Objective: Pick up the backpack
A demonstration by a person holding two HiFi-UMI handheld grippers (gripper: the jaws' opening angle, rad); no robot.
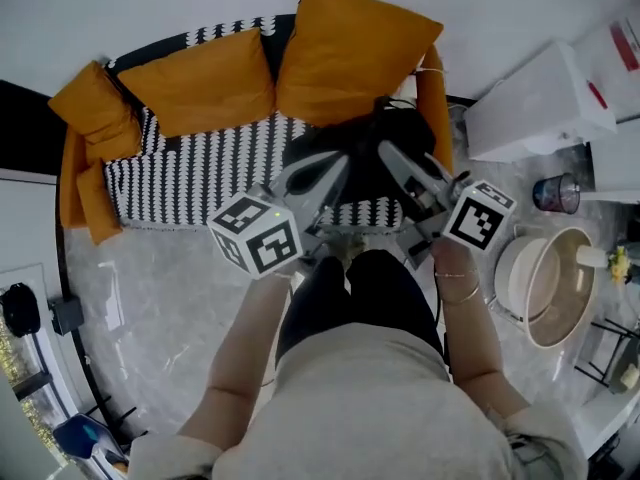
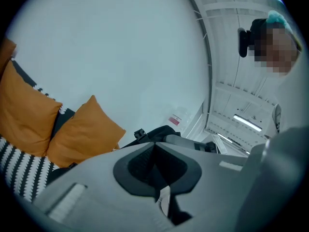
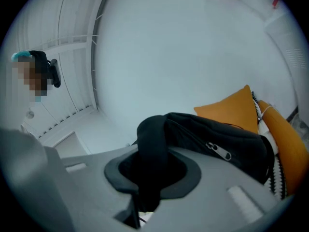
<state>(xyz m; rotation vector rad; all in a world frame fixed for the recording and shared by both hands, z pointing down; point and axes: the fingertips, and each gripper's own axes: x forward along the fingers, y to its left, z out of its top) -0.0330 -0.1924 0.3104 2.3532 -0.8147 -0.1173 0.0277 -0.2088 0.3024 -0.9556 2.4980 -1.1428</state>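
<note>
Sofa (image 1: 200, 173): striped seat, orange cushions (image 1: 205, 78) along the back.
Left gripper (image 1: 322, 176): jaws clenched on a thin dark fold of the backpack (image 1: 400, 133).
Backpack: black, at the sofa's right end, just in front of the tallest cushion, between both grippers.
Right gripper (image 1: 400, 168): jaws clamped around the backpack's thick strap (image 3: 152, 139).
Bowl (image 1: 560, 288): far right, well apart.

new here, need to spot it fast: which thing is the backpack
Find the striped sofa with orange cushions. At its right end, in front of the biggest cushion, is the backpack. Unlike the cushions it is black and zipped, its strap in the right gripper.
</note>
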